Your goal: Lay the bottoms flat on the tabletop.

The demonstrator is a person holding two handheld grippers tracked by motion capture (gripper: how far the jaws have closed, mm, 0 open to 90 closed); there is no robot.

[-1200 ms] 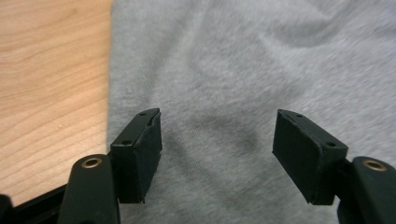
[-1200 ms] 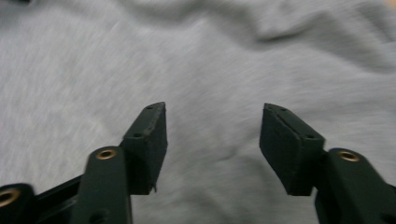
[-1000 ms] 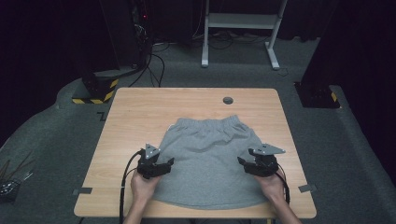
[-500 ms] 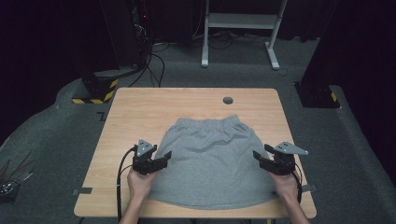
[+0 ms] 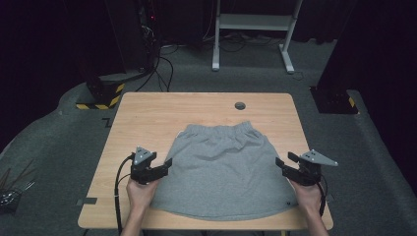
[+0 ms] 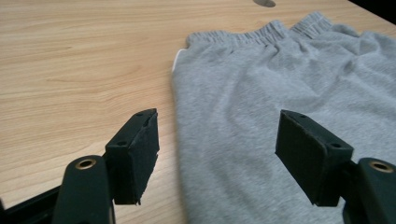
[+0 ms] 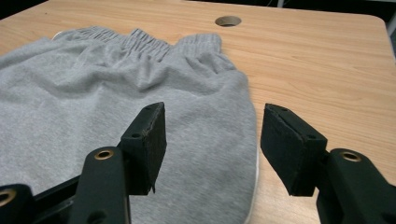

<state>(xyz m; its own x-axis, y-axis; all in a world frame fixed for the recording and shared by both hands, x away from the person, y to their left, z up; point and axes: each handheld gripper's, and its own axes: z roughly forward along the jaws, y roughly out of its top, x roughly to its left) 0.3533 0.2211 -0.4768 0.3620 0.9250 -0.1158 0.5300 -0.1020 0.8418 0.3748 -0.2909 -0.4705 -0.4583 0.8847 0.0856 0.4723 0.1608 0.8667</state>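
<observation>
Wooden table [image 5: 147, 113]: light grain, rounded corners, centre of frame; round cable hole [image 5: 240, 105] near far edge, right of centre. Grey tape strip [image 5: 86, 201] at lower left corner of tabletop. Grey carpet floor [image 5: 59, 142] all around. White desk frame [image 5: 253, 22], top centre, two legs down to floor. Black cables [image 5: 164, 61] trailing on floor, upper left of centre. Black base with yellow-black hazard stripes [image 5: 101, 93], left of table; matching base [image 5: 334, 101], right side. Thin dark rods [image 5: 12, 179], lower left edge, blurred.
</observation>
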